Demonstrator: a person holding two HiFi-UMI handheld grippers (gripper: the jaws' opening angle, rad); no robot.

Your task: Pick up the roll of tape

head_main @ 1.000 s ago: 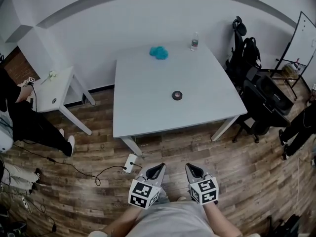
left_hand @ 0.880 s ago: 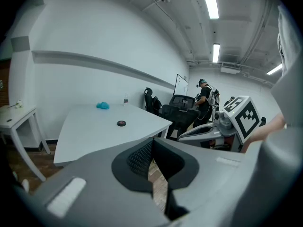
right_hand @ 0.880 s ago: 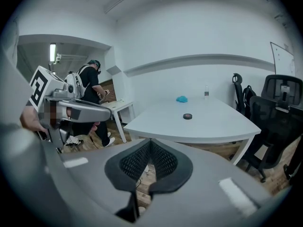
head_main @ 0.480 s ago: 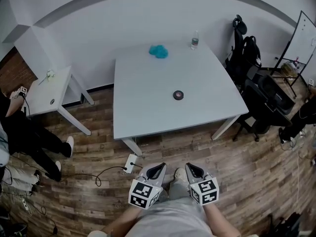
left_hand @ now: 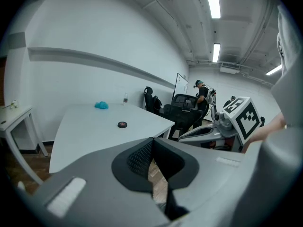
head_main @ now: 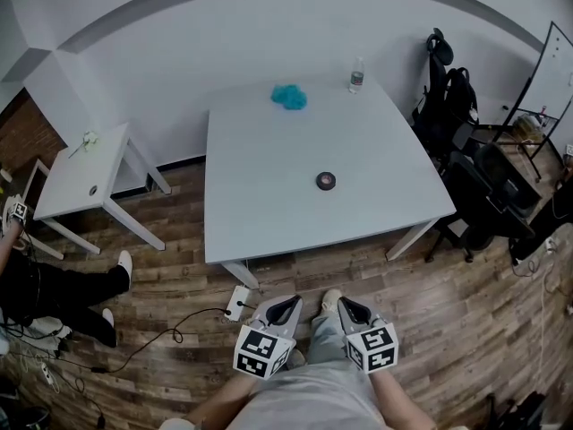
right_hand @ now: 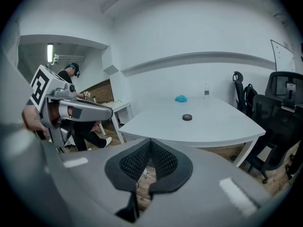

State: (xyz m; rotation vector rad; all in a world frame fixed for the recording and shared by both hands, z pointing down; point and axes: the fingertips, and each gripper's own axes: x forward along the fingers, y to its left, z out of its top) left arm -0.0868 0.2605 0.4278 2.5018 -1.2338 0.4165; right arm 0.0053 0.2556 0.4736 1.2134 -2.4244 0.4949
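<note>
While held low before the person, left claw [head_main: 288, 304] and right claw [head_main: 346, 304]: both pinched together, empty. Beyond, worktop [head_main: 260, 204]: well ahead. On it, roll of tape [head_main: 326, 181]: flat, near the middle, untouched. Step, as judged: approach. Next: close in, part one claw around the roll.

Black tape roll [head_main: 326, 181]; pale grey table [head_main: 269, 177]; turquoise cloth [head_main: 288, 97]; brown floor [head_main: 448, 330].

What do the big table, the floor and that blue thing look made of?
Table: smooth matte pale top, no grain, likely laminate or painted board. Floor: brown planks with grain and seams, wood or wood-look. Blue thing: crumpled, soft-looking, probably cloth; too small to confirm.
</note>
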